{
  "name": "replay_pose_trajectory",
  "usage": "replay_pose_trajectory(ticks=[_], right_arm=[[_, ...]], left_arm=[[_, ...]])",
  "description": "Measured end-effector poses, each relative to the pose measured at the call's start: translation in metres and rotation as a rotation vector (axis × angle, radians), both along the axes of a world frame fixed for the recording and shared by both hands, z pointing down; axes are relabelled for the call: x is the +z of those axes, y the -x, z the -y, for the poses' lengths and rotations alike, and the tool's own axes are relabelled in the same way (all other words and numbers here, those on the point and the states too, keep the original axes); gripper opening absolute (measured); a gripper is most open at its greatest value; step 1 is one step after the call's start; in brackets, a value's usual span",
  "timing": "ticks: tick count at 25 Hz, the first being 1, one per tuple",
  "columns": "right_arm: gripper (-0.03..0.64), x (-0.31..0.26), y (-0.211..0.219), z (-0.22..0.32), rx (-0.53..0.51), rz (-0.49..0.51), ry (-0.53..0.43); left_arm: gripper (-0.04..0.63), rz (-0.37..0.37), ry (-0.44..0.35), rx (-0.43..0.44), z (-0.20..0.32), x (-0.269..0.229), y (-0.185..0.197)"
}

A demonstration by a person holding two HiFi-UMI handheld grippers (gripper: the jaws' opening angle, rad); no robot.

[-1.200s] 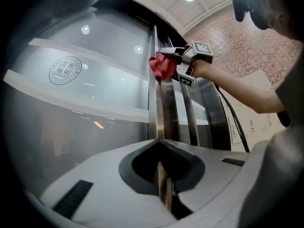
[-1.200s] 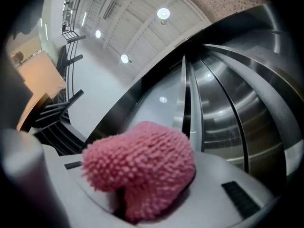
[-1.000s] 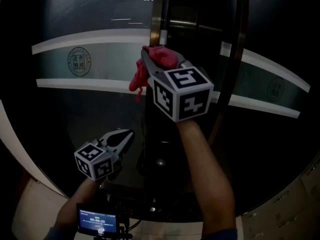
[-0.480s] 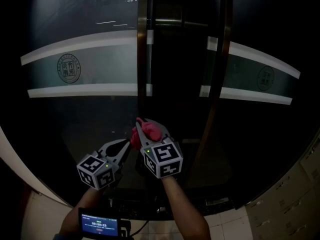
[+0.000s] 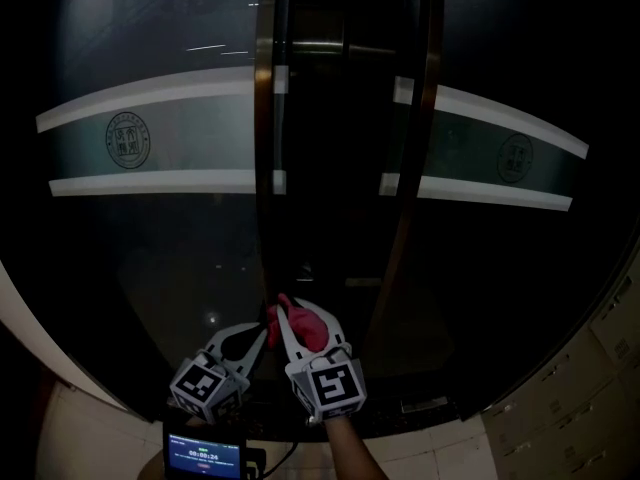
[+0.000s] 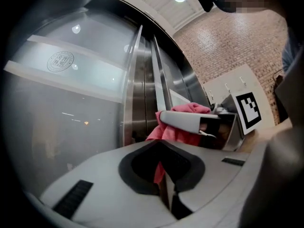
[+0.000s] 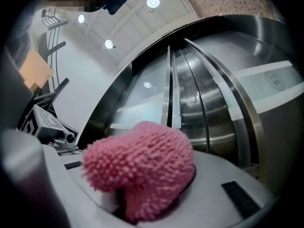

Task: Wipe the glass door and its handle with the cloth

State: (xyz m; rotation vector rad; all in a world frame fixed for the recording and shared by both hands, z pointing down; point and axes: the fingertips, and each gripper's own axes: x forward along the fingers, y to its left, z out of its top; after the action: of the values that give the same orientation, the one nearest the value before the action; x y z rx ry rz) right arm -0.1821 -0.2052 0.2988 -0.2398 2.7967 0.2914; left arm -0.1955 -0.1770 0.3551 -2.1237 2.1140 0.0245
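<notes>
right hand-held gripper (image 5: pixel 284 306) clamps cloth (image 5: pixel 312 326) between jaws; left hand-held gripper (image 5: pixel 261 335) closed, beside cloth

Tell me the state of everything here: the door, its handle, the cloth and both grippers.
glass door: dark, with reflections; open or shut, cannot tell.
handle: upright metal bar, with the cloth by its lower end.
cloth: pink, bunched up, clamped in jaws.
right gripper: jaws shut on the cloth.
left gripper: jaws together, holding nothing.
screen: lit.
</notes>
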Motion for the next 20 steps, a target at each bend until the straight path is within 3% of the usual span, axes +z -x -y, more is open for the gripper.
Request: replay_pose_trajectory(ticks=[4,10,20], right_arm=[[0.061,0.042,-0.057,-0.005,0.021,-0.044,0.067],[0.061,0.082,-0.110,0.007,0.047,-0.111,0.085],[0.060,0.071,-0.138,-0.005,-0.018,-0.124,0.073]], left_arm=[[0.012,-0.055,0.015,-0.008,-0.003,0.026,-0.035],[0.012,-0.043,0.027,-0.045,-0.007,0.046,-0.074],[0.014,-0.040,0.047,-0.055,-0.003,0.045,-0.122]])
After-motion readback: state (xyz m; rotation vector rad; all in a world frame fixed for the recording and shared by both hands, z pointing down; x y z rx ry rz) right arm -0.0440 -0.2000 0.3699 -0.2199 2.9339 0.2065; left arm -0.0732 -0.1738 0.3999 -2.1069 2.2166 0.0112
